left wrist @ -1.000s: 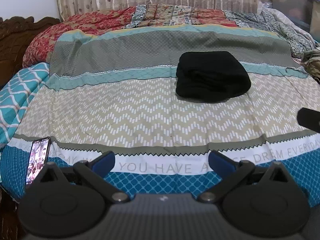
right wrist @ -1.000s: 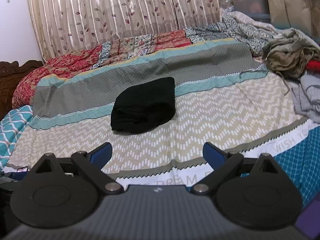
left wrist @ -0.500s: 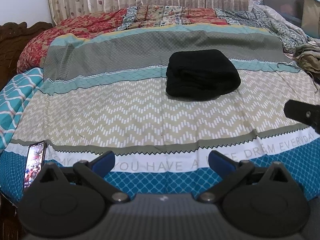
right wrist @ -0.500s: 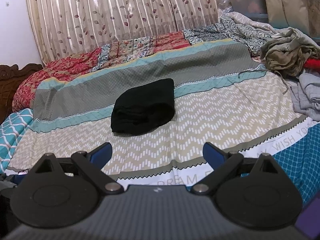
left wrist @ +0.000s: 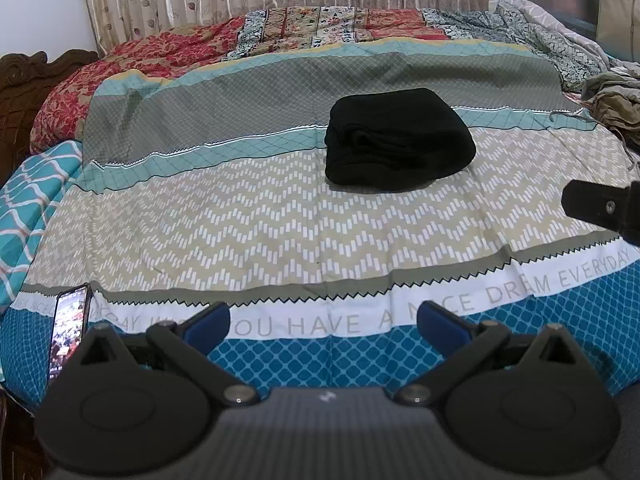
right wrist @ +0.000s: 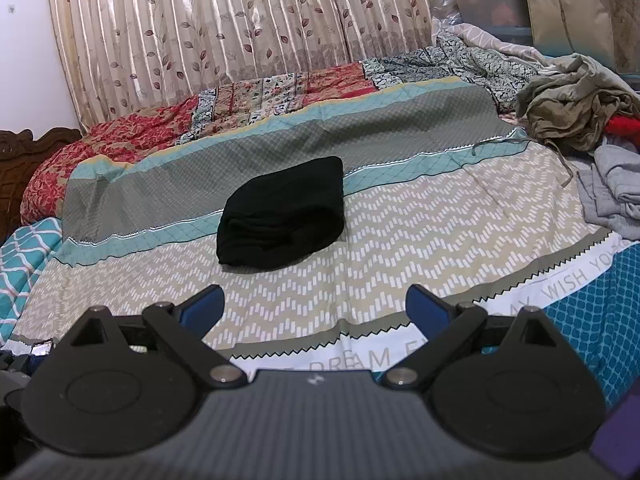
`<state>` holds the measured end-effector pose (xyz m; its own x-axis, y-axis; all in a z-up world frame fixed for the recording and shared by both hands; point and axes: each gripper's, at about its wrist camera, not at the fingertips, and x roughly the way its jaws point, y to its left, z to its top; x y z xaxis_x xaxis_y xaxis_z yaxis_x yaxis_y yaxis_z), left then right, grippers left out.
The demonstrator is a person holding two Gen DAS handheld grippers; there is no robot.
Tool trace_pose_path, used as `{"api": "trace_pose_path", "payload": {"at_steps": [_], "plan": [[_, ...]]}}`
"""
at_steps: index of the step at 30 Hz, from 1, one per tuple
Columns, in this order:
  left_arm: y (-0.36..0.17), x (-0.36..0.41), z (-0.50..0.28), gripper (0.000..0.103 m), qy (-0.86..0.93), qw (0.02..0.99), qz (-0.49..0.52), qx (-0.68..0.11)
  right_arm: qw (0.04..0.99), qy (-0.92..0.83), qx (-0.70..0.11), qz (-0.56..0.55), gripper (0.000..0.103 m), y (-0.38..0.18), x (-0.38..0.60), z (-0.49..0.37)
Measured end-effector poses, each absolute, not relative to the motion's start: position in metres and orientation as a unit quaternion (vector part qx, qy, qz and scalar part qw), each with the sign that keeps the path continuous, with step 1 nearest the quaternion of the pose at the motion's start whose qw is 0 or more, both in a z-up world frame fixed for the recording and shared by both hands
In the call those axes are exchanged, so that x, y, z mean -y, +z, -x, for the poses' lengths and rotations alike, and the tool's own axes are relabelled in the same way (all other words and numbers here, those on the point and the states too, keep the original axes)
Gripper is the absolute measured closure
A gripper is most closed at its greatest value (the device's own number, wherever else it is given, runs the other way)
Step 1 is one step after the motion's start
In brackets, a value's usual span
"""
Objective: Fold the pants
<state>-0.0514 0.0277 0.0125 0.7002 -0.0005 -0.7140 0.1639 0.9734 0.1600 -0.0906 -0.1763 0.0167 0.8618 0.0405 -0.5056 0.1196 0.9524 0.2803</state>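
Both tools — left tool (left wrist: 323, 320), right tool (right wrist: 315, 302) — wide open, empty (unchanged); folded pants (left wrist: 398, 140) sit marginally farther off.

Wide bed (left wrist: 248, 216) under striped, zigzag-patterned cover. Behind bed: leaf-print curtain (right wrist: 240, 36), white wall (right wrist: 28, 60) at left. Carved dark headboard (left wrist: 24, 80) at bed's left.

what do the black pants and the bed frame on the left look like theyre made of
The black pants look like a soft, thick knit or fleece: matte, no sheen, rounded bulky folds; the exact fibre cannot be told. The bed frame looks like dark brown carved wood, with a scalloped top edge and a slight gloss, probably varnished.
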Motion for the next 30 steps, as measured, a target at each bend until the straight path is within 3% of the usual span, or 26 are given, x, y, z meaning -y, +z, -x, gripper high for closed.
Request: {"api": "trace_pose_path", "payload": {"at_steps": [30], "plan": [[0.005,-0.017,0.056,0.0,-0.068,0.903,-0.119,-0.407,0.955,-0.026,-0.254,-0.152,0.004,0.019,0.175,0.093]]}}
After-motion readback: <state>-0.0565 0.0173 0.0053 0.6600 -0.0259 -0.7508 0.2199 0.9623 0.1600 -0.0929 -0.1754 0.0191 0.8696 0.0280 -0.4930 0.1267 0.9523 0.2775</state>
